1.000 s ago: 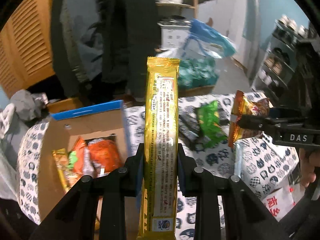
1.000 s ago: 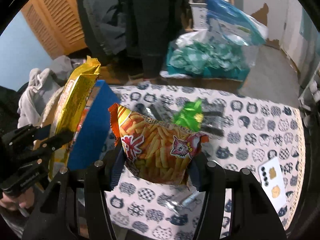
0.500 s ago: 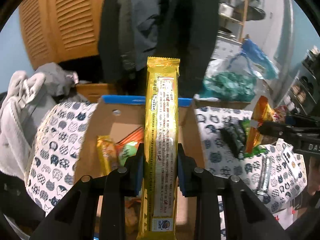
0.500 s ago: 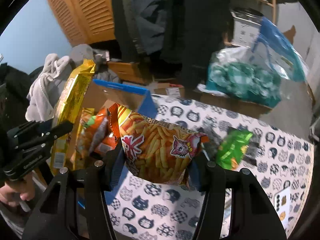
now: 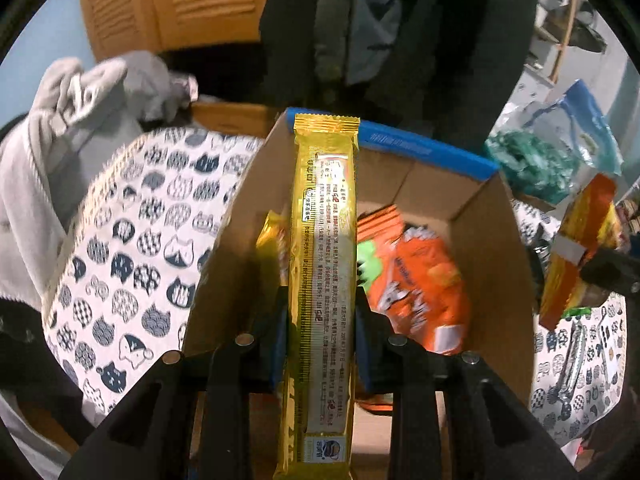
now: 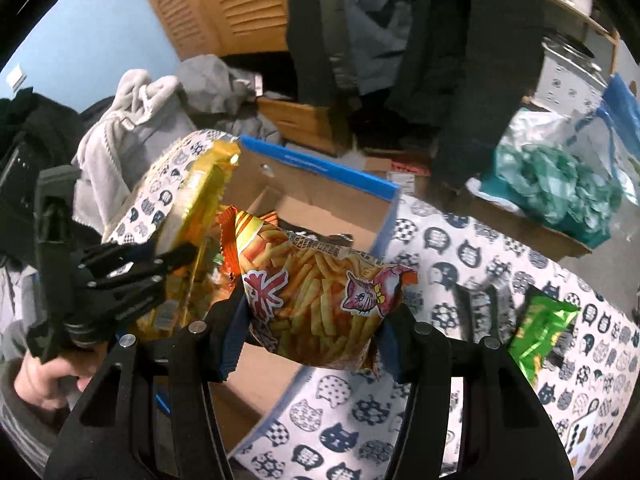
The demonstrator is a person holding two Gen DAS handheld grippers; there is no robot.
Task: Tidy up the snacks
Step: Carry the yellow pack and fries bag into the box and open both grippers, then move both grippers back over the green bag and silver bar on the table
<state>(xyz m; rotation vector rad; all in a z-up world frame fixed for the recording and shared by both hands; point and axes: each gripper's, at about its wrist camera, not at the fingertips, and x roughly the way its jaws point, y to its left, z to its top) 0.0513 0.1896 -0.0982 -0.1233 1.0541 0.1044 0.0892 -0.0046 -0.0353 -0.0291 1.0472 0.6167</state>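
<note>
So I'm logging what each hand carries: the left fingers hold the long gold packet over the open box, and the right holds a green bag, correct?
Not quite. The right wrist view shows the right gripper holding an orange fries bag; the green bag lies on the cloth.

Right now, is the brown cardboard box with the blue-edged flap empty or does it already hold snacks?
Not empty. The brown cardboard box is open-topped, with an orange snack bag and a yellow packet inside.

Louvred wooden doors, blue wall, perhaps dim.
</note>
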